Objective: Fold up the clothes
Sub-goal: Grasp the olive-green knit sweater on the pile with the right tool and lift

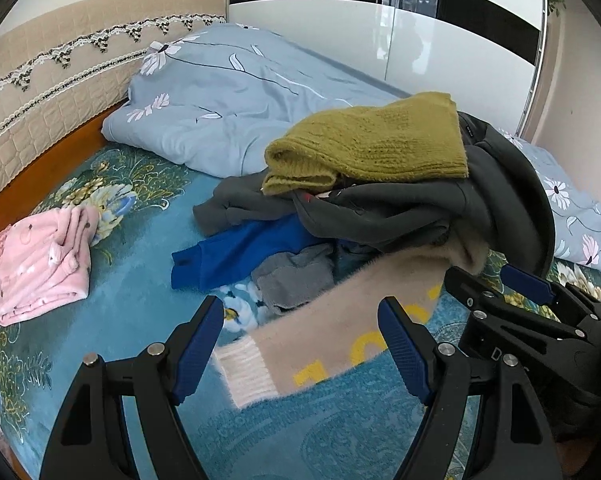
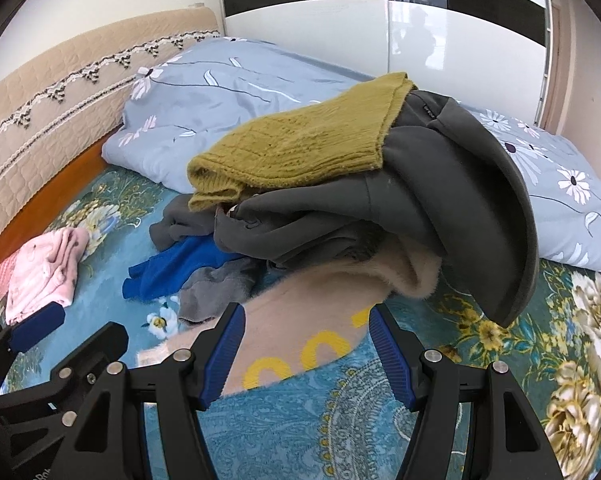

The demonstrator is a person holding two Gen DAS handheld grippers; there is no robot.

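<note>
bed (image 1: 140, 240) w/ teal floral cover carries the clothes heap (image 2: 340, 200): olive knit on top, dark grey hoodie under, blue + grey bits at its left. beige fuzzy sweater (image 1: 340, 320) trails out from under the heap toward both grippers, long axis running near-left to far-right, cuff end nearest. left gripper (image 1: 300, 344) jaws released, straddling the cuff end w/o pinching. right gripper (image 2: 306, 352) jaws released over the yellow lettering. left looks nearer the cuff.

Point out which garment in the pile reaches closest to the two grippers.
The fuzzy beige sweater with yellow lettering: its ribbed cuff stretches out of the pile toward both open grippers, while the olive knit sweater lies on top, farther back.
</note>
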